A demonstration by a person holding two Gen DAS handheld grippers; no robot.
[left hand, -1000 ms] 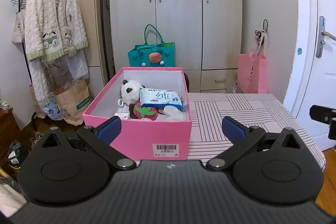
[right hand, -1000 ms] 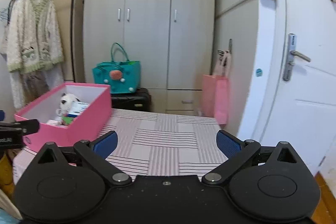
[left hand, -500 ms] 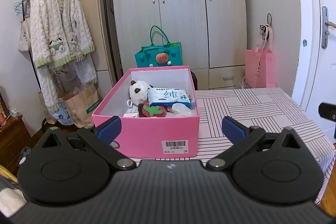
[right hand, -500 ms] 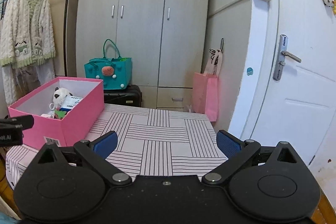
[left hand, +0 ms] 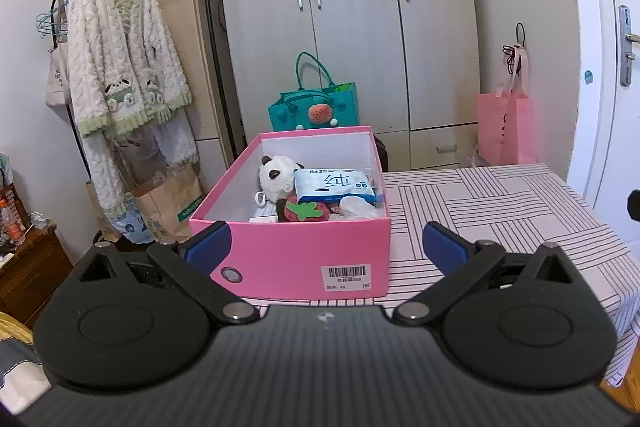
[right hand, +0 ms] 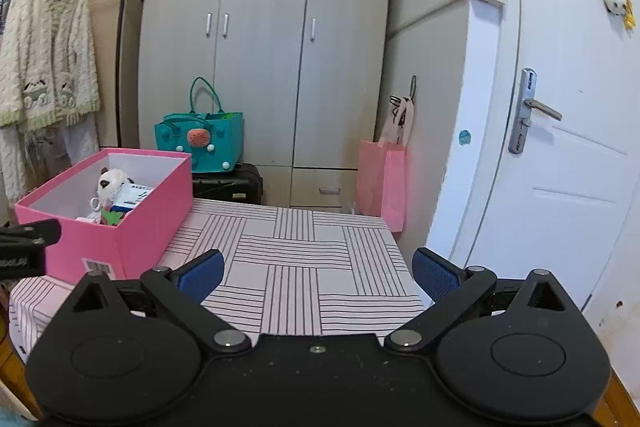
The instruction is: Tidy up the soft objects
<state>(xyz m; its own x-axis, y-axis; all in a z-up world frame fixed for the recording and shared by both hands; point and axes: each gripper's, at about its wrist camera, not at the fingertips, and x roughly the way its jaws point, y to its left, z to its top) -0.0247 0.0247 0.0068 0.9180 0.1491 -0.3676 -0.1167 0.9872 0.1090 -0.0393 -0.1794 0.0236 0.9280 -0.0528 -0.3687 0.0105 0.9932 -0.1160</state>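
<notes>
A pink box point(left hand: 296, 259) stood open on the striped bench point(left hand: 500, 211), a barcode label on its near wall. Inside it, a panda plush point(left hand: 276, 177) leaned upright toward the back. Touching it, a blue-and-white tissue pack point(left hand: 334, 185) lay tilted. A strawberry plush point(left hand: 304, 211) with a green leaf sat in front of them, beside a crumpled white soft item point(left hand: 356, 207).

pink box point(left hand: 296, 259), striped pink tablecloth point(right hand: 288, 267)
</notes>
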